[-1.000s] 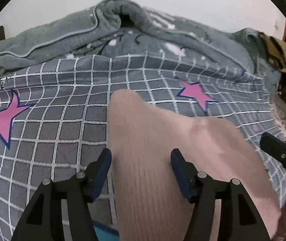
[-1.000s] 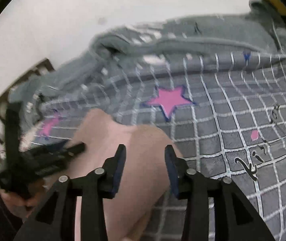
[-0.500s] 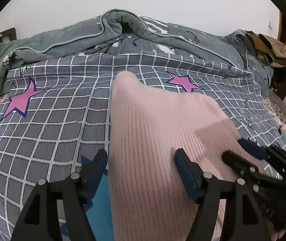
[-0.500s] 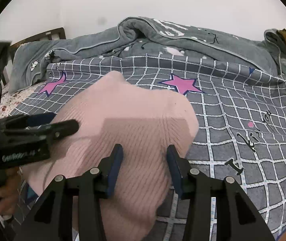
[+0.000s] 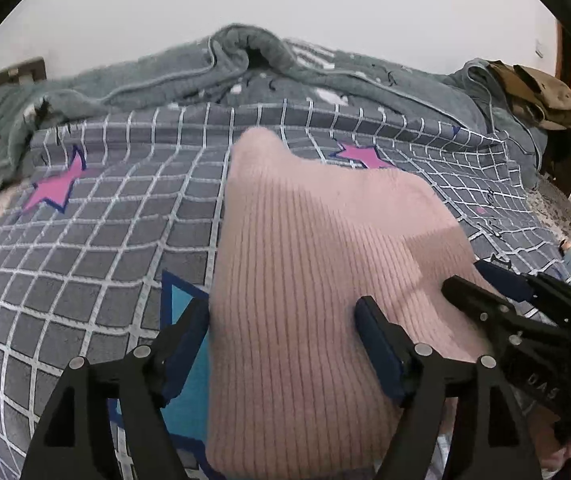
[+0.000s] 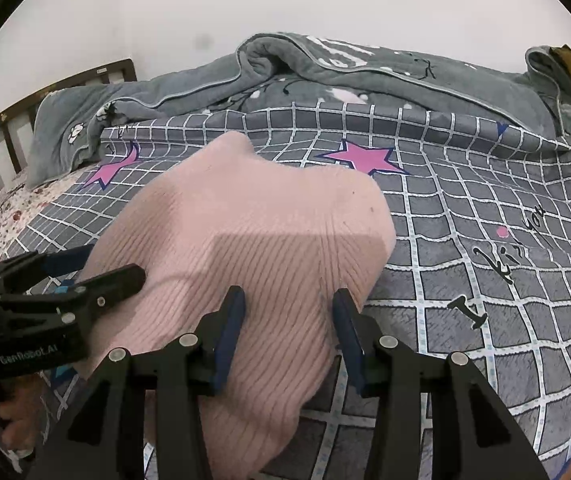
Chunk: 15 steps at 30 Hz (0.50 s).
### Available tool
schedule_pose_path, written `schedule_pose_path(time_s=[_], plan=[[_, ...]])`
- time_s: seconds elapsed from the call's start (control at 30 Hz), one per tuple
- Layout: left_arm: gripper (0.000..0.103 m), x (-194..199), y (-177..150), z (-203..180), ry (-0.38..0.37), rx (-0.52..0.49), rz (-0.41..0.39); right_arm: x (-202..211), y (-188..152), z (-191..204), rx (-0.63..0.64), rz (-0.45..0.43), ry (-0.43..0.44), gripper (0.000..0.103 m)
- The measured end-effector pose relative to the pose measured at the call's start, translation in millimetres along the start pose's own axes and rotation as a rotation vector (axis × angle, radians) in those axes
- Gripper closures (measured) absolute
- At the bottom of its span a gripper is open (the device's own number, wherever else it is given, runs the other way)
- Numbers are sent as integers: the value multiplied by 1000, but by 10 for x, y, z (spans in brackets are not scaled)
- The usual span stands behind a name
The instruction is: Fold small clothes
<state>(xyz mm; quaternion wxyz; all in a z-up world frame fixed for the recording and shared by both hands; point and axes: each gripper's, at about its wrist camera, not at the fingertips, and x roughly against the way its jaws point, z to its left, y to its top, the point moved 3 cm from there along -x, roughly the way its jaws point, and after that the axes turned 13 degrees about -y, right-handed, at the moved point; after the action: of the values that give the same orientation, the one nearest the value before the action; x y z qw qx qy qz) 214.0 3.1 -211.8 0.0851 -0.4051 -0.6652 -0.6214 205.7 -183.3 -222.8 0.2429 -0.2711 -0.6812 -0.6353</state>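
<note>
Pink ribbed knit garment (image 5: pixel 305 300) lies on the grid-patterned bed cover (image 5: pixel 97 240), reaching toward the rumpled grey blanket (image 5: pixel 245 60) at the bed's far edge. The left claw (image 5: pixel 281 344) is opening, its jaws straddling the knit. The right claw (image 6: pixel 289 332) stands partly spread over the garment's near right part, pads not visibly pinching.

Pink knit garment (image 5: pixel 309 280) near edge cut off below both views, bedspread (image 6: pixel 465 280) beneath it hidden
</note>
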Motion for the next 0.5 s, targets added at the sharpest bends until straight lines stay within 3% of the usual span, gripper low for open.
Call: schedule_pose_path(time_s=[0.23,0.33,0.5], plan=[[11,-13,-82,82,-1,-8,-92,0,-58,-14,-18,-42,-6,57],[9,-36,-79,129,-35,17,-85,5,-74,-2,-13,-60,-17,56],[4,-70,-83,158,-25,41,-78,-40,-74,-62,-46,-40,-7,46]])
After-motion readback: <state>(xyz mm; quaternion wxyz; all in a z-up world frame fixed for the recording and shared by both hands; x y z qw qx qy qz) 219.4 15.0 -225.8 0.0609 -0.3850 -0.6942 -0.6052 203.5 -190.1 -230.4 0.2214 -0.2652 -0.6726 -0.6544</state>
